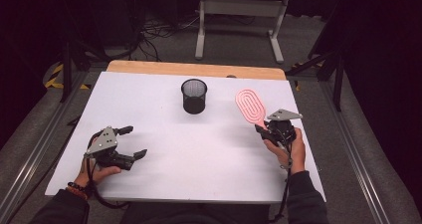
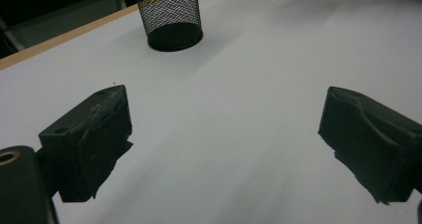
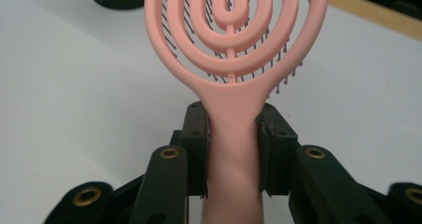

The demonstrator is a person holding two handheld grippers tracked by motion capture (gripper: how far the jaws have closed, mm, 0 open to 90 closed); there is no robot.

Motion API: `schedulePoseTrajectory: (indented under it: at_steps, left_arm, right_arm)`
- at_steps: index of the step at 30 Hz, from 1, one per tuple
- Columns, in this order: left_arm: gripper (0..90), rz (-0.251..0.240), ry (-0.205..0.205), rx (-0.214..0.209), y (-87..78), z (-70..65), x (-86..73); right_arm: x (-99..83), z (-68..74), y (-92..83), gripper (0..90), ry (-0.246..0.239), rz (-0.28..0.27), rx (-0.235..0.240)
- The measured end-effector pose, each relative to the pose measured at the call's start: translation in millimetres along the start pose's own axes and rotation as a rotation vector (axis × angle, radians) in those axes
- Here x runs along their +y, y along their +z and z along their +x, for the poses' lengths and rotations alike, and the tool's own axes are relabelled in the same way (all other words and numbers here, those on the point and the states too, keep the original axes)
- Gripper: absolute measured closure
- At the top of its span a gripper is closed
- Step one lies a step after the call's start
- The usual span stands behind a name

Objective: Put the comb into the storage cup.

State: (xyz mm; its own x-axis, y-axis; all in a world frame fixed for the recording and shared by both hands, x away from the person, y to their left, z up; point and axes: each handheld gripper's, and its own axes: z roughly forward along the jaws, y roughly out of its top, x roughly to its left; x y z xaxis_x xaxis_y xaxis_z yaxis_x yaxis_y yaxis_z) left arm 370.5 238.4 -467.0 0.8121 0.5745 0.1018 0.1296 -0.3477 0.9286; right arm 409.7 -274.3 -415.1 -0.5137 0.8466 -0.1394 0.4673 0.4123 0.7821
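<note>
Gripping a pink hairbrush [image 1: 251, 108] by its handle, the right tool [image 1: 269, 132] has both jaws pressed against the handle's sides. The brush runs lengthwise away from the person, its oval head pointing up and toward the far edge of the white surface [image 1: 164, 164], tilted slightly left and raised off it. The left tool [image 1: 130, 143] rests near the front left, jaws spread wide with nothing between them. Farther off, a black mesh cup [image 1: 194, 96] stands upright, left of the brush head.
</note>
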Motion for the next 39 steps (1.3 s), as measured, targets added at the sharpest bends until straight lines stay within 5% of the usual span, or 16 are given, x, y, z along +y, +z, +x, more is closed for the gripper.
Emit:
schedulePoseTrajectory:
  at_steps: [10, 24, 32, 39]
  left_arm:
    - [9.6, 0.000, -0.025, 0.021, 0.2, 1.1, 0.1]
    - [13.3, -0.023, -0.077, 0.060, 3.9, 3.4, 7.8]
    - [11.9, -0.051, -0.108, 0.020, 15.0, 5.5, 24.0]
    - [7.6, -0.074, -0.079, -0.018, 29.0, -1.0, 46.2]
  right_arm:
    - [3.9, 13.1, -8.7, 69.6, -0.005, -0.185, 0.005]
    - [5.8, 37.7, -12.1, 69.7, -0.033, -0.323, -0.011]
    - [7.1, 60.4, -8.2, 69.7, -0.060, -0.377, -0.014]
    - [8.3, 79.0, -2.0, 69.7, -0.093, -0.392, 0.006]
